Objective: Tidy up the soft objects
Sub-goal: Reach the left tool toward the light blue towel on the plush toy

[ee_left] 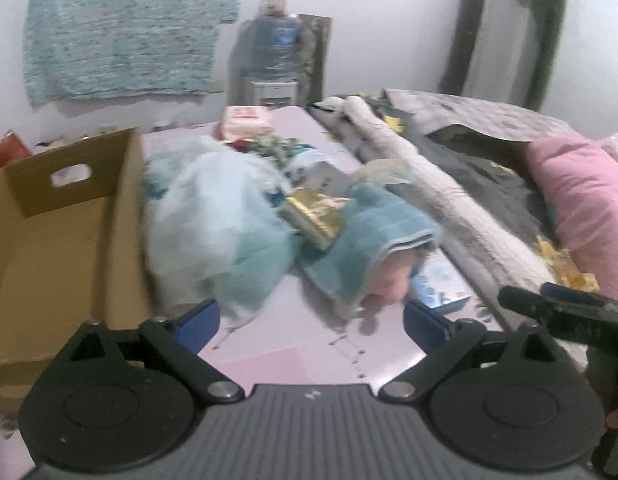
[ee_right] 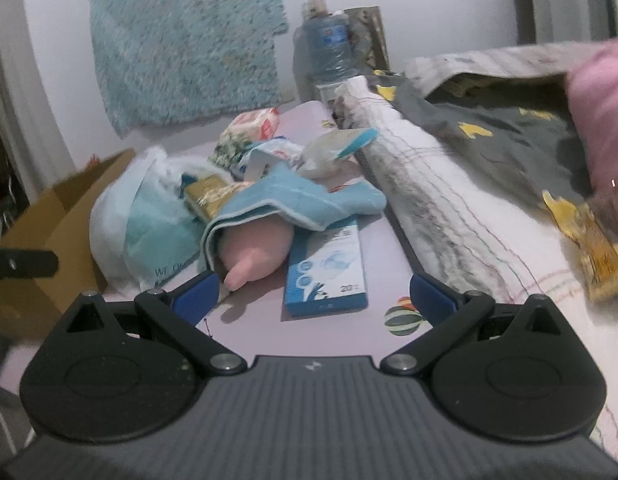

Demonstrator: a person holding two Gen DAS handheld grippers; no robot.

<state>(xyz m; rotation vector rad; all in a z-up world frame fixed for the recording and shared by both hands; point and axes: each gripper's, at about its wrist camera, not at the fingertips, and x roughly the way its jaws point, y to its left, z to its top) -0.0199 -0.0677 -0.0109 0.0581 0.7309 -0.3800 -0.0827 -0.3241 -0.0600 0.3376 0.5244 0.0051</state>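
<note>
Where fuzzy blue towel folds, smooth rounded pink plush protrudes.

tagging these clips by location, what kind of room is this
Most likely a bedroom at home: a bed with a grey quilt and pink pillow, a water dispenser against the wall, and household clutter on a pink table.
</note>
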